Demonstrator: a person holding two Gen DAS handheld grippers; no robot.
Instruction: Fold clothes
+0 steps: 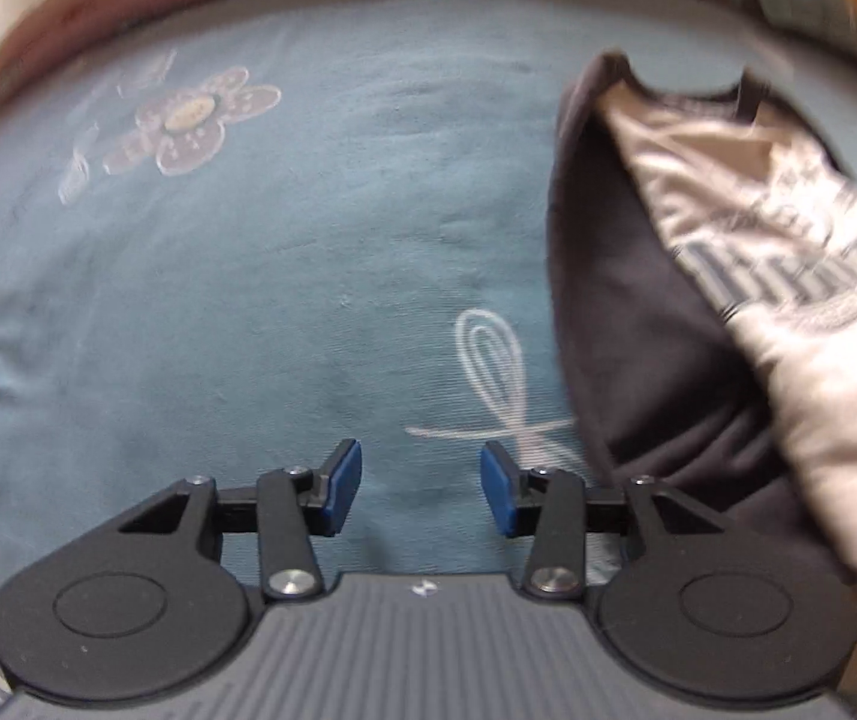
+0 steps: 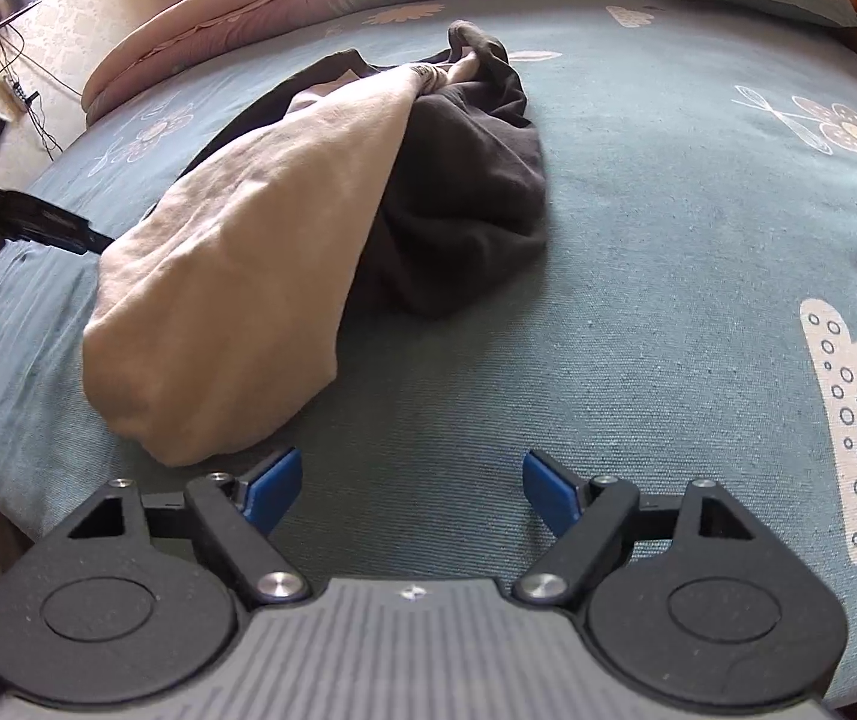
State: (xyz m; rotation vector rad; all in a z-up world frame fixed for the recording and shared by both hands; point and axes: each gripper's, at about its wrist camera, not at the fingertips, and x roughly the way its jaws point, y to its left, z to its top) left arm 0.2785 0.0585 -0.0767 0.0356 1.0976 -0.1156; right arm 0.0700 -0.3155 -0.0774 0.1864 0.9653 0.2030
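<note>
Soft daylight fell evenly, left wrist view was smeared by motion blur across the teal patterned cotton bedsheet point(image 1: 284, 252), right wrist view stayed sharp, brighter toward the pale patterned wall point(image 2: 86, 6), fisheye bending bowed every edge

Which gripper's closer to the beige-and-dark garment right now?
Left. The left gripper sits right beside the garment, jaws apart and empty. The right gripper, open, hangs just short of its near beige end.

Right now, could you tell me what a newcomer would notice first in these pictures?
A crumpled dark-and-beige garment heaped mid-bed on the teal patterned bedsheet. Nearest, the right gripper hangs open over bare sheet; the left gripper, also empty, sits beside the garment's dark edge.
</note>
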